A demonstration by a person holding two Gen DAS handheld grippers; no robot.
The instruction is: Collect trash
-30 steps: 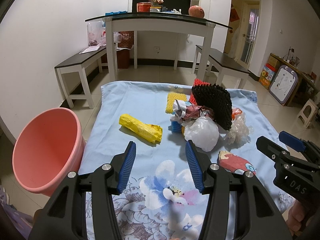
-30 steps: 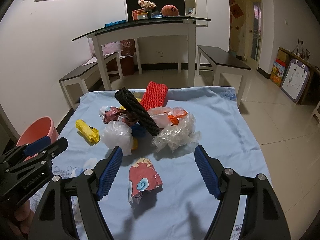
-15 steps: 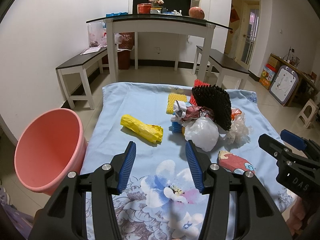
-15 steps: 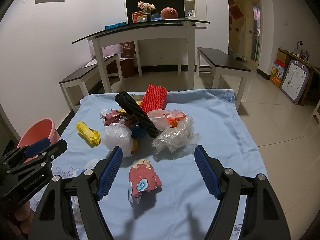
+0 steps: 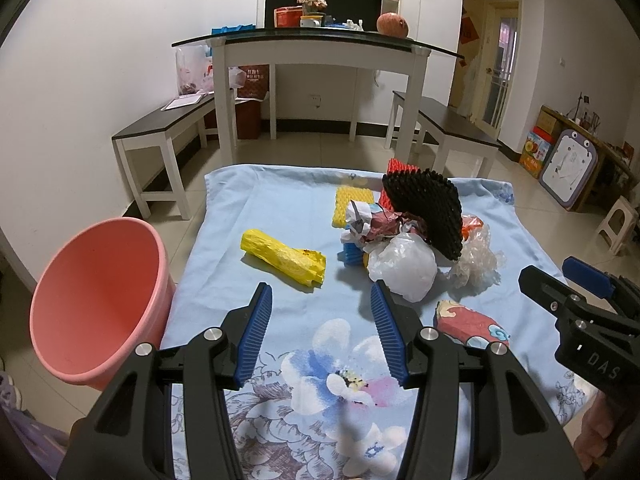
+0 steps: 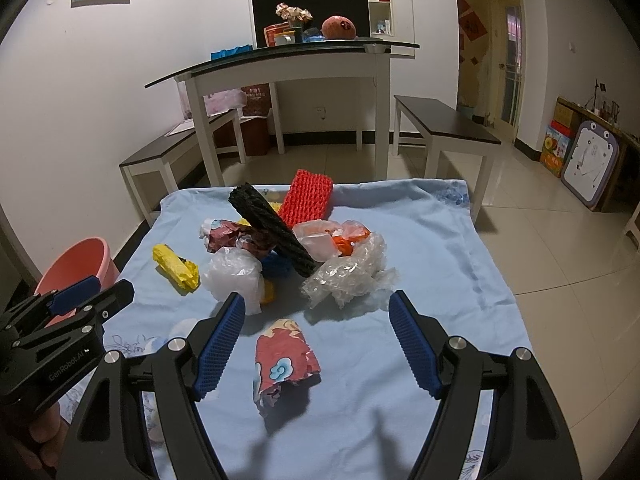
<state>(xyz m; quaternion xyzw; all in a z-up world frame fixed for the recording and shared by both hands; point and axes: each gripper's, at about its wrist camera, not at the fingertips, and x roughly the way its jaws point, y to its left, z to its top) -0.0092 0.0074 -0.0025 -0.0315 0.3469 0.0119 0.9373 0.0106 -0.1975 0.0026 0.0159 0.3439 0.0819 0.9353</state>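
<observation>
L gripper (image 5: 320,332): jaws apart, nothing between them, above the floral blue cloth (image 5: 256,216). Yellow crumpled bag (image 5: 284,258) lies just ahead of the gap, slightly left of centre. White plastic bag (image 5: 404,266) sits just ahead of the R finger. Pink bucket (image 5: 96,304) stands off the cloth edge, to the left of the L finger.

R gripper (image 6: 316,332): jaws wide apart, empty. Red patterned wrapper (image 6: 282,356) lies between the fingers, touching neither. Clear crumpled wrap (image 6: 352,274) is ahead, w/ black foam net (image 6: 270,228) and red foam net (image 6: 306,198) farther ahead in the pile.
</observation>
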